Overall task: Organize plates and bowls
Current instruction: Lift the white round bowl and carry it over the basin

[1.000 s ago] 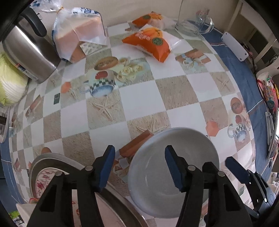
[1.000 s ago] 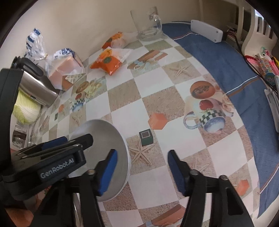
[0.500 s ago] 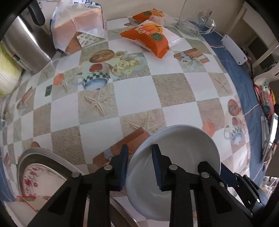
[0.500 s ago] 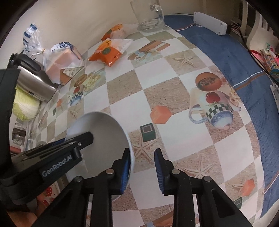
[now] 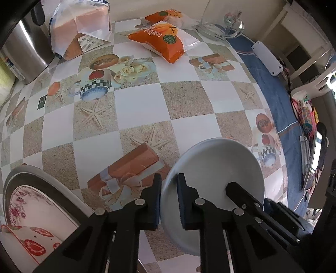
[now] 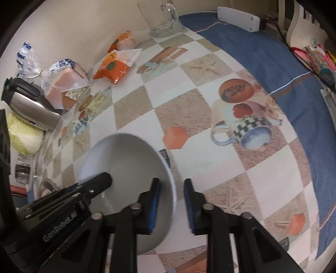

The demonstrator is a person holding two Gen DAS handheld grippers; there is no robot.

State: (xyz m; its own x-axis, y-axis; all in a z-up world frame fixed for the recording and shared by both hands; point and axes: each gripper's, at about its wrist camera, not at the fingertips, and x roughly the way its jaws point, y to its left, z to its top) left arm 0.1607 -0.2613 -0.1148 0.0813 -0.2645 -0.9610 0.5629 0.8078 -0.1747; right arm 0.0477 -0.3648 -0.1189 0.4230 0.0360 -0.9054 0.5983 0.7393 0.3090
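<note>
Both grippers pinch one white bowl (image 5: 218, 168) by opposite rims, on the table (image 5: 189, 98) near its front edge. The left gripper (image 5: 169, 201) is closing on the left rim; the right gripper (image 6: 172, 206) has closed on the right rim. They should lift together and level, I think, so neither rim slips. I count one bowl, one flowered plate (image 5: 31, 201), two orange snack packs (image 5: 161, 40) and one glass mug (image 6: 161, 16).

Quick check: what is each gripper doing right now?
Left gripper: jaws closing on the rim of the white bowl.
Right gripper: jaws closed on the opposite rim of the white bowl.
</note>
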